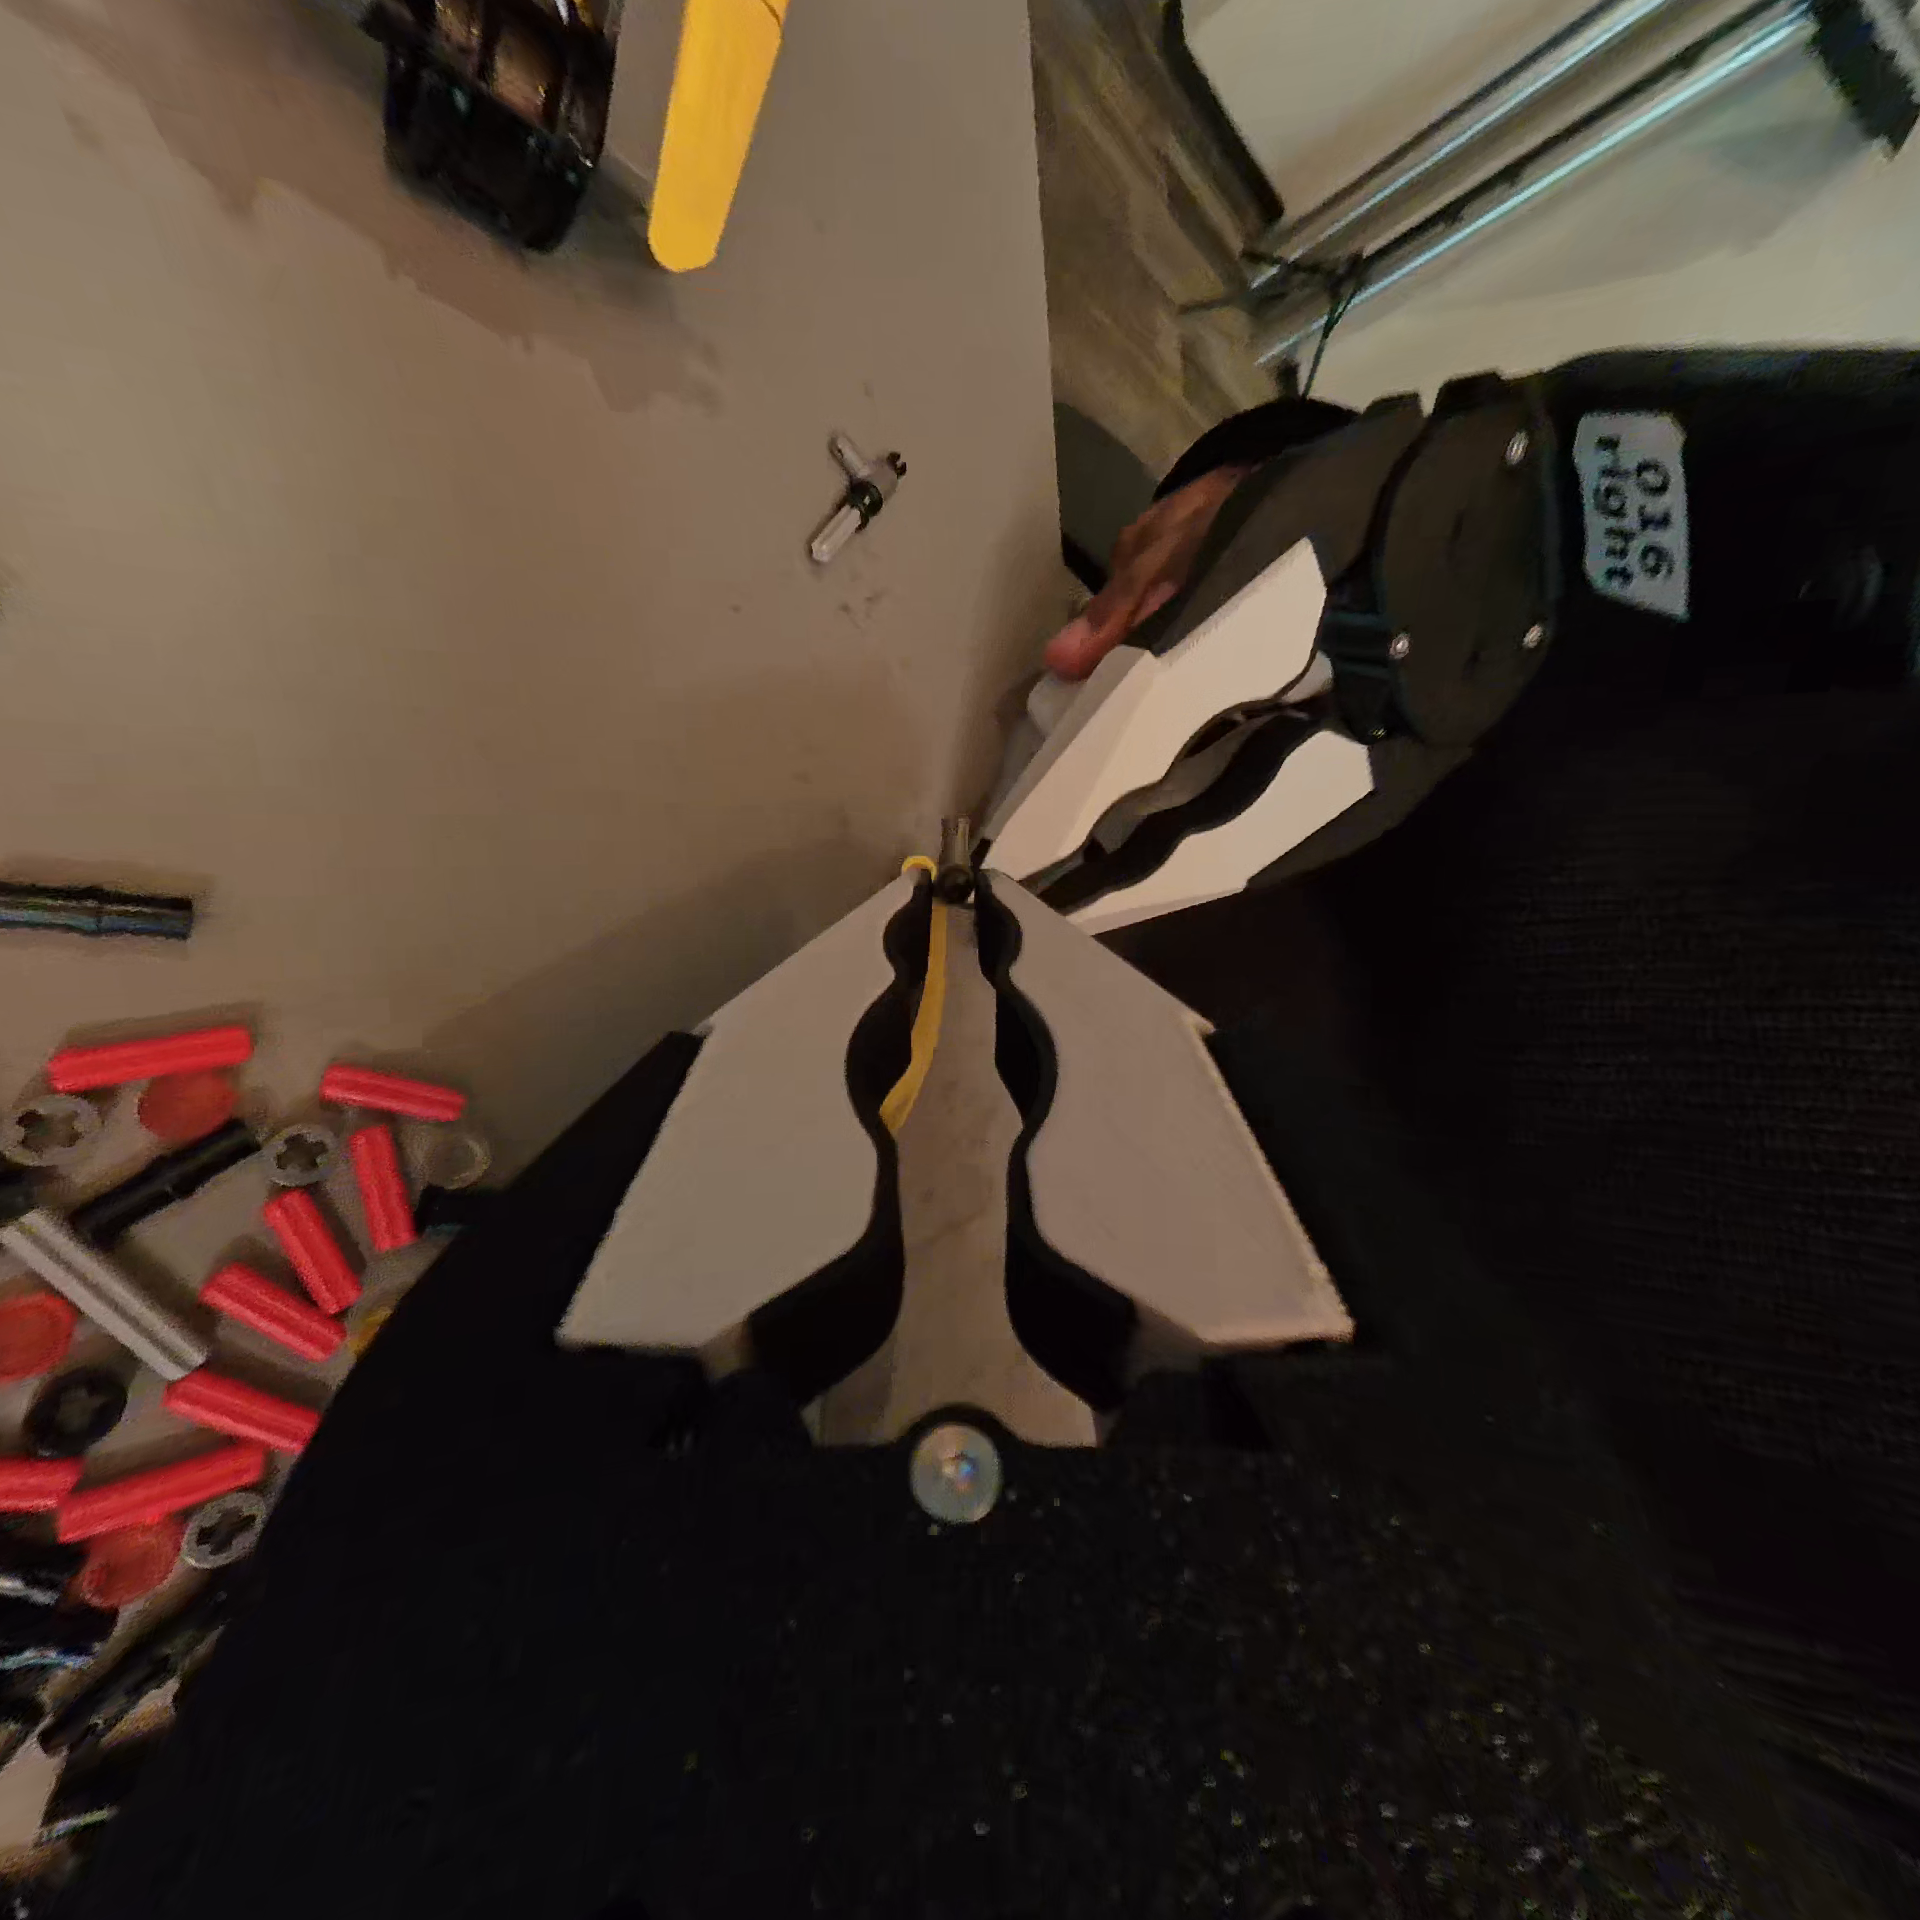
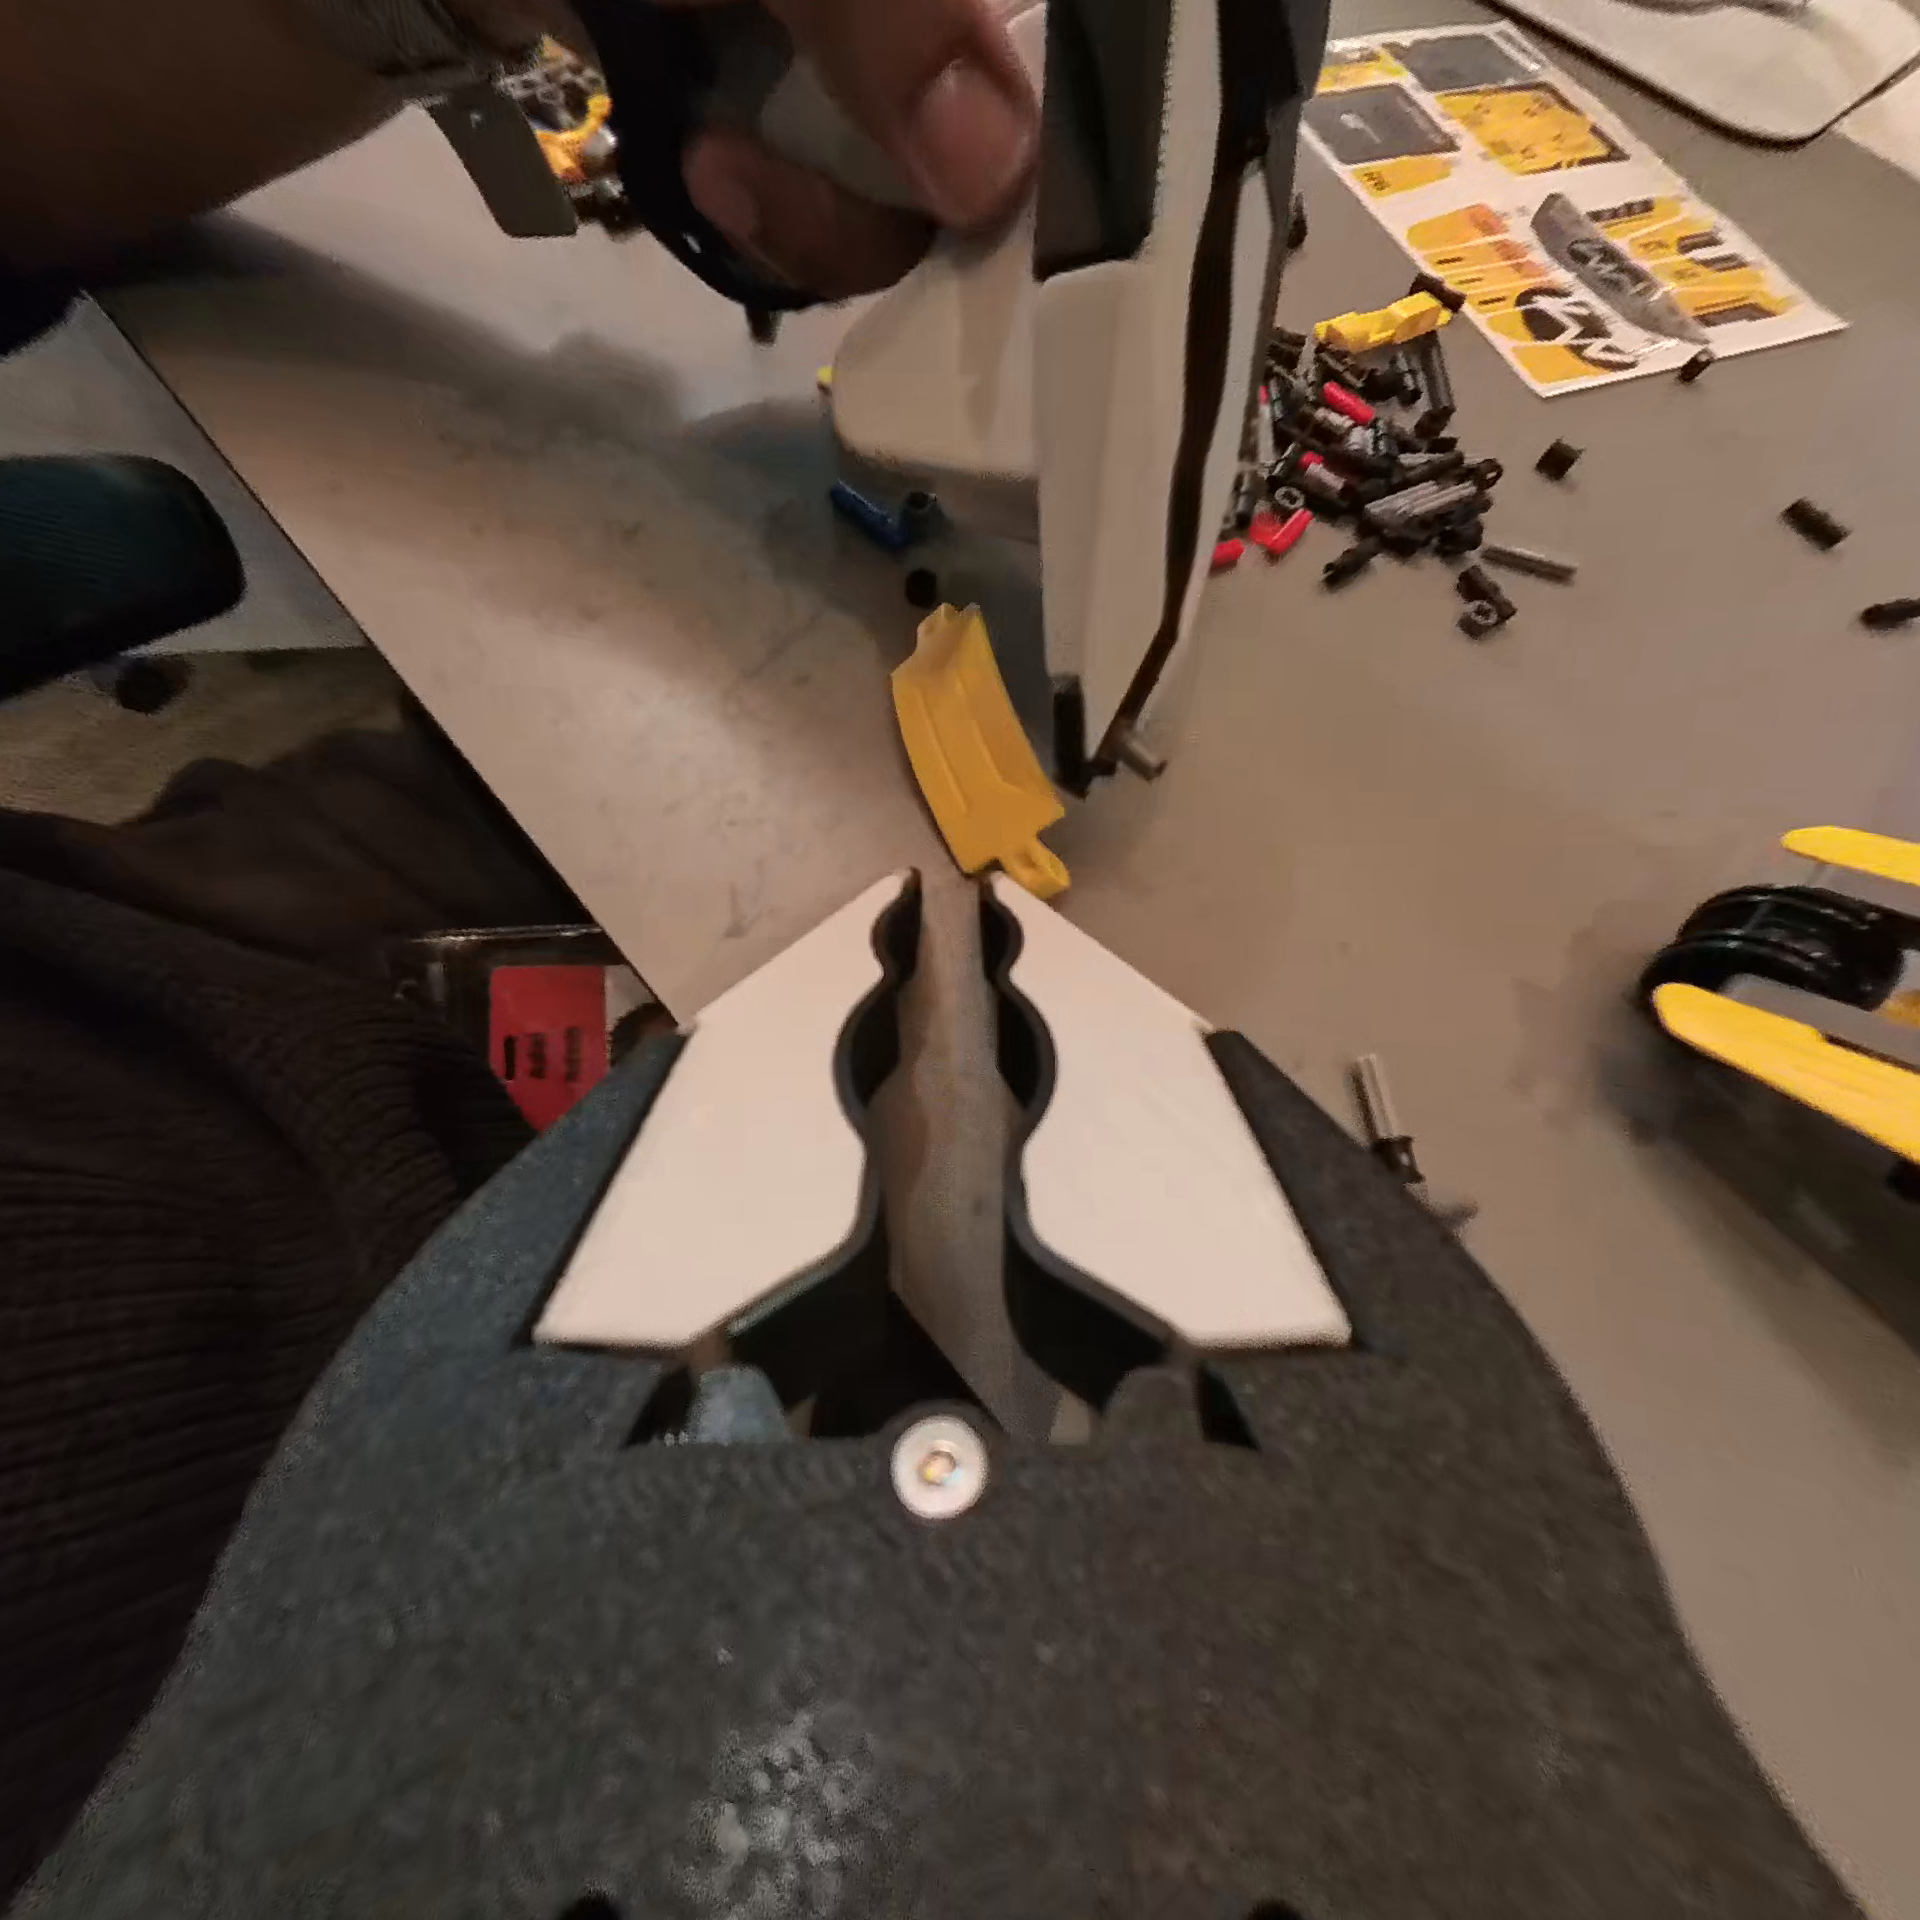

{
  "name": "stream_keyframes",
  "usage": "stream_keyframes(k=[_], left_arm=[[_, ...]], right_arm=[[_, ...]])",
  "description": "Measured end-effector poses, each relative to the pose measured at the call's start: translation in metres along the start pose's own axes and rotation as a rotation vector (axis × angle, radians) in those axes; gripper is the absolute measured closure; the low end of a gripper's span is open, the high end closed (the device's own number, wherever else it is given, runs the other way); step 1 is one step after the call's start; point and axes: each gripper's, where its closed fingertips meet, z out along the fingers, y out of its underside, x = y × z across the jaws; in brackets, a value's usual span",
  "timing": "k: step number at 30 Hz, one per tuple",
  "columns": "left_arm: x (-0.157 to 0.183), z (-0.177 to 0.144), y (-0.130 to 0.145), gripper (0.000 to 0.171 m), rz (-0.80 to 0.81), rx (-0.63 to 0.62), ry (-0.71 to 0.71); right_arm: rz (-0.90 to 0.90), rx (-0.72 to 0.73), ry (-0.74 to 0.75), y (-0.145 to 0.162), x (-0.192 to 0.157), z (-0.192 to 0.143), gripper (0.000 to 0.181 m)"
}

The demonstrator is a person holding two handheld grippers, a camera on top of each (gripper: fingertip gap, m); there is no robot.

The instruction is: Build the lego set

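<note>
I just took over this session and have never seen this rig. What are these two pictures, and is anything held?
There is no robot arm. A person holds two hand-held grippers, each with a camera looking out along its two white fingers.

The left wrist view shows the left gripper pinching a small black pin at its tips. The right gripper shows farther off at the right of this view.

The right wrist view shows the right gripper. Its fingers are slightly apart, with nothing between them. Just ahead of it, a curved yellow panel lies on the grey table.

Farther back are a pile of small parts in black, grey and red, and a printed sheet.
</note>
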Motion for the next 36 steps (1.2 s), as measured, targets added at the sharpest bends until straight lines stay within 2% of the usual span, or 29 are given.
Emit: stream_keyframes(k=[7, 19, 23, 27, 29, 32, 36], left_arm=[[-0.006, 0.007, 0.001, 0.164, 0.065, -0.031, -0.092], [-0.008, 0.013, 0.013, 0.158, 0.062, -0.101, -0.121], [-0.008, 0.011, 0.014, 0.156, 0.058, -0.103, -0.124], [-0.008, 0.011, 0.014, 0.156, 0.040, -0.098, -0.110], [-0.003, 0.012, 0.017, 0.169, 0.049, -0.116, -0.082], [-0.002, 0.014, 0.013, 0.169, 0.061, -0.094, -0.103], [0.011, 0.005, -0.005, 0.169, 0.019, 0.031, 0.018]], right_arm=[[0.011, -0.003, -0.021, 0.001, -0.003, 0.002, 0.165], [0.003, -0.012, -0.002, 0.004, 0.002, -0.001, 0.164], [-0.014, 0.008, 0.122, 0.009, 0.037, -0.027, 0.164], [0.025, -0.004, 0.222, 0.027, 0.077, -0.054, 0.152], [0.042, -0.032, 0.200, 0.038, 0.083, -0.054, 0.145], [0.072, -0.064, 0.128, 0.044, 0.082, -0.046, 0.140], [0.096, -0.088, 0.028, 0.042, 0.077, -0.039, 0.146]])
